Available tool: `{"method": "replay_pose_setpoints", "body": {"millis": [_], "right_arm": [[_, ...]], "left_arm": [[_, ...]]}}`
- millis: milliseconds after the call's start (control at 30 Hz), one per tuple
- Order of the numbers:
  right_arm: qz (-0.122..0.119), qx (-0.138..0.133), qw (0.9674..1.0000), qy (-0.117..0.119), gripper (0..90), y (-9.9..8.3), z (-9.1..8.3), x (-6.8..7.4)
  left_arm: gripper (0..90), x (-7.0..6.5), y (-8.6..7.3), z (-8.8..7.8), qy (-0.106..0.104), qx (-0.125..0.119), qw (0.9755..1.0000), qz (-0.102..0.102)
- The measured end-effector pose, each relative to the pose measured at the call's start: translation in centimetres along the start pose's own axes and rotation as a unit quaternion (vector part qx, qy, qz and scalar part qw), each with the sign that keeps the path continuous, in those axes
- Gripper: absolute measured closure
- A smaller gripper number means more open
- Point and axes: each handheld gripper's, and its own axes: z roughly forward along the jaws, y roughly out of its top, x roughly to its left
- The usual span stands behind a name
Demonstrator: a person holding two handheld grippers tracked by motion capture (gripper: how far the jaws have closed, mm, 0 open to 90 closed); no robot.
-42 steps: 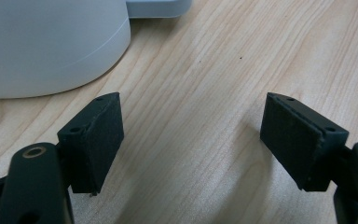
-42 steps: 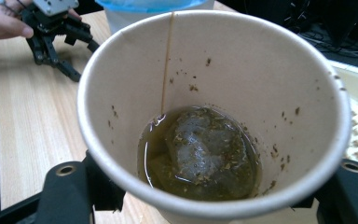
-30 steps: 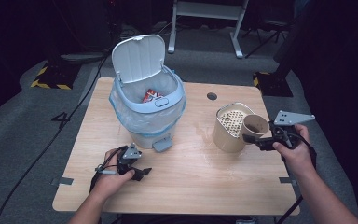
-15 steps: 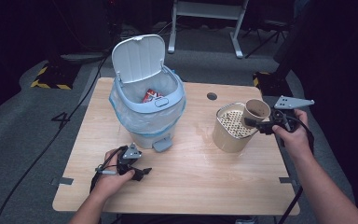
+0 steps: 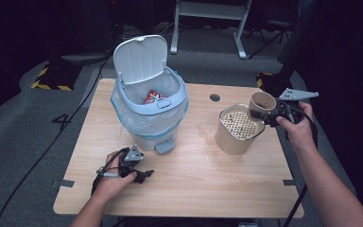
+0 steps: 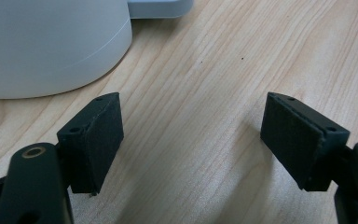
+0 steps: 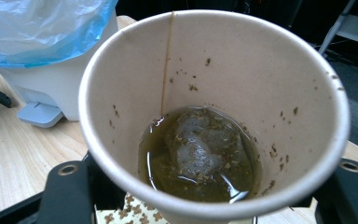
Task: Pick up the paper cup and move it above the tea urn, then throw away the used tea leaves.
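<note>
The wooden surface (image 5: 189,189) fills the lower middle of the high view, ringed by grey carpet and dark room, with a white frame on the floor at the top. At its upper left stands a pale blue pedal bin (image 5: 150,113), lid up, lined with a plastic bag. At centre right sits a tan container (image 5: 237,130) with a perforated insert. Just above its right rim the right claw (image 5: 268,111) is clamped around a paper cup (image 7: 214,116), tilted, holding a tea bag in brown liquid. At lower left the left claw (image 6: 193,140) rests on the wood beside the bin's base, jaws wide apart, gripping nothing.
</note>
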Motion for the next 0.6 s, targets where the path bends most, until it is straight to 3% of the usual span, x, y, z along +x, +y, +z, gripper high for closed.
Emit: {"method": "replay_pose_setpoints", "body": {"millis": [267, 367, 467, 600], "right_arm": [[-0.015, 0.007, 0.9995, -0.027, 33.0, -0.07, 0.56, -0.21], [-0.050, 0.014, 0.9974, -0.050, 33.1, -0.02, 0.57, -0.26], [-0.071, 0.014, 0.9957, -0.058, 33.1, 0.00, 0.60, -0.26], [-0.115, 0.024, 0.9903, -0.075, 33.3, 0.18, 0.56, -0.01]], "left_arm": [[21.4, 0.01, 0.00, 0.00, 0.000, 0.000, 1.0000, 0.000], [21.4, 0.01, 0.00, 0.00, 0.000, 0.000, 1.0000, 0.000], [21.4, 0.00, 0.00, 0.00, 0.000, 0.000, 1.0000, 0.000], [21.4, 0.01, 0.00, 0.00, 0.000, 0.000, 1.0000, 0.000]]}}
